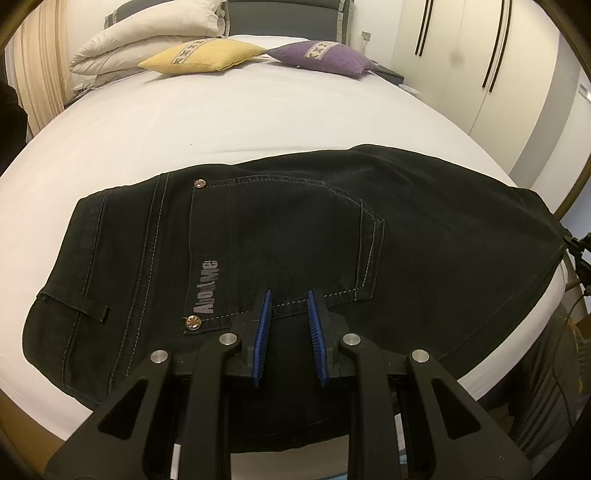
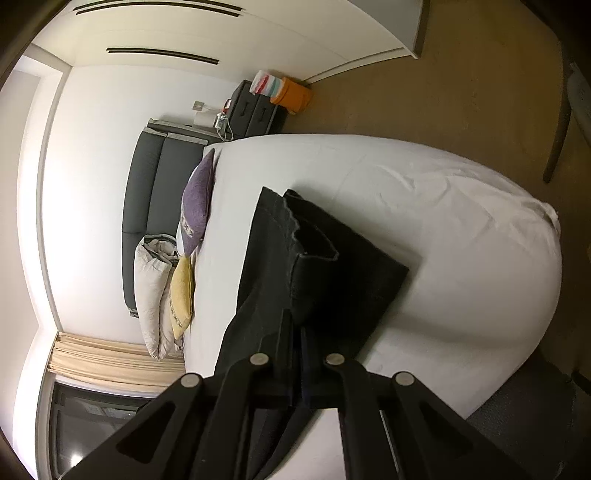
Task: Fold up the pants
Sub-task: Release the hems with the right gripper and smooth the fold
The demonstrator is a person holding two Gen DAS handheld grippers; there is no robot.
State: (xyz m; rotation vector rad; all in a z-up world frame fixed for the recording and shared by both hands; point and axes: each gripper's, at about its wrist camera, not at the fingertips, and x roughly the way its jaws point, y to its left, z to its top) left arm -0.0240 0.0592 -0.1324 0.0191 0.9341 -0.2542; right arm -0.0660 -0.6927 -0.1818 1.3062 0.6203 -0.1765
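Black jeans (image 1: 295, 236) lie on the white bed (image 1: 207, 122), waistband to the left, back pocket with lettering facing up. My left gripper (image 1: 289, 295) is open, blue pads apart, hovering over the pocket's near edge, holding nothing. In the right wrist view the jeans (image 2: 280, 258) show their leg cuffs lying on the bed. My right gripper (image 2: 295, 321) is shut on the jeans' leg fabric and holds it lifted off the bed. The right gripper also shows at the far right edge of the left wrist view (image 1: 576, 247), at the leg end.
A yellow cushion (image 1: 199, 55), a purple cushion (image 1: 325, 57) and a folded white duvet (image 1: 147, 33) lie at the head of the bed. White wardrobes (image 1: 472, 62) stand to the right. A dark nightstand (image 2: 255, 107) and an orange bin (image 2: 291, 94) stand on the brown floor (image 2: 443, 81).
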